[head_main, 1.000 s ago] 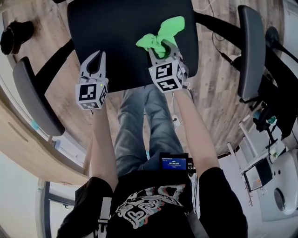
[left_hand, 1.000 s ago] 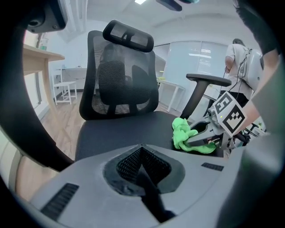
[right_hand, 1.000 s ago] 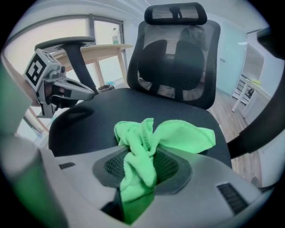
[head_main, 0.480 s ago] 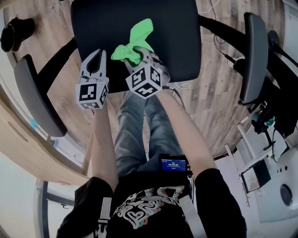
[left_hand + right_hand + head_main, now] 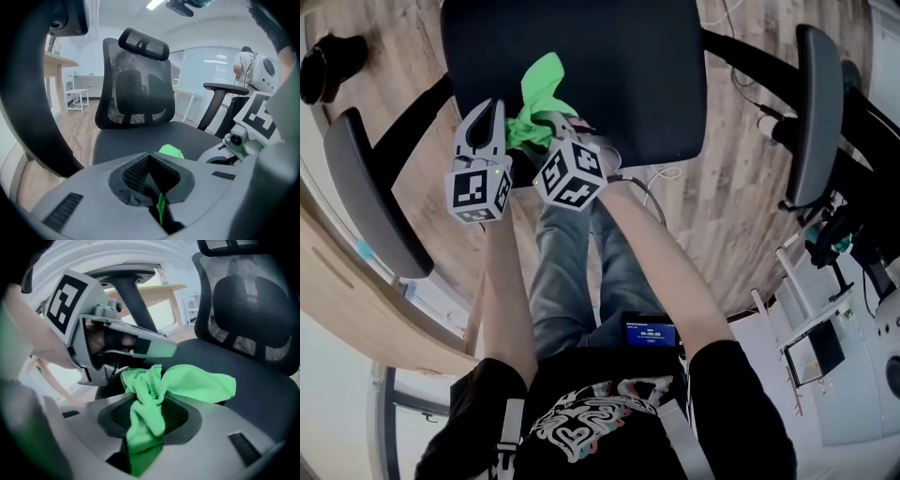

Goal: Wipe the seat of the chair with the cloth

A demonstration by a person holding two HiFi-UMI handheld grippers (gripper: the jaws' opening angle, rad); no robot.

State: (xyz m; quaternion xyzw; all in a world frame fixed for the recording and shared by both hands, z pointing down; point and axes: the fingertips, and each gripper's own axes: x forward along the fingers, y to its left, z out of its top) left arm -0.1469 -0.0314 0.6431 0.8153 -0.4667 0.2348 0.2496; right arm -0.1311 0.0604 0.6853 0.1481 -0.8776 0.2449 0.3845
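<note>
The black chair seat (image 5: 619,66) fills the top of the head view. A bright green cloth (image 5: 542,82) lies bunched on its front left part, and my right gripper (image 5: 555,120) is shut on it. In the right gripper view the cloth (image 5: 197,380) spills out of the gripper (image 5: 147,401) onto the seat (image 5: 262,394). My left gripper (image 5: 490,105) hovers just left of the cloth at the seat's front left corner, shut with nothing held. In the left gripper view, that gripper (image 5: 150,157) points across the seat (image 5: 131,138), with the cloth (image 5: 171,151) showing just beyond.
Two dark armrests flank the seat, one at left (image 5: 366,187) and one at right (image 5: 818,103). The mesh backrest (image 5: 136,89) rises beyond the seat. The person's jeans-clad legs (image 5: 572,262) stand against the front edge. A wooden desk (image 5: 347,309) sits at left, equipment (image 5: 834,337) at right.
My right gripper has dragged the cloth leftward along the front of the seat, ending next to the left gripper. The left gripper has barely moved.
</note>
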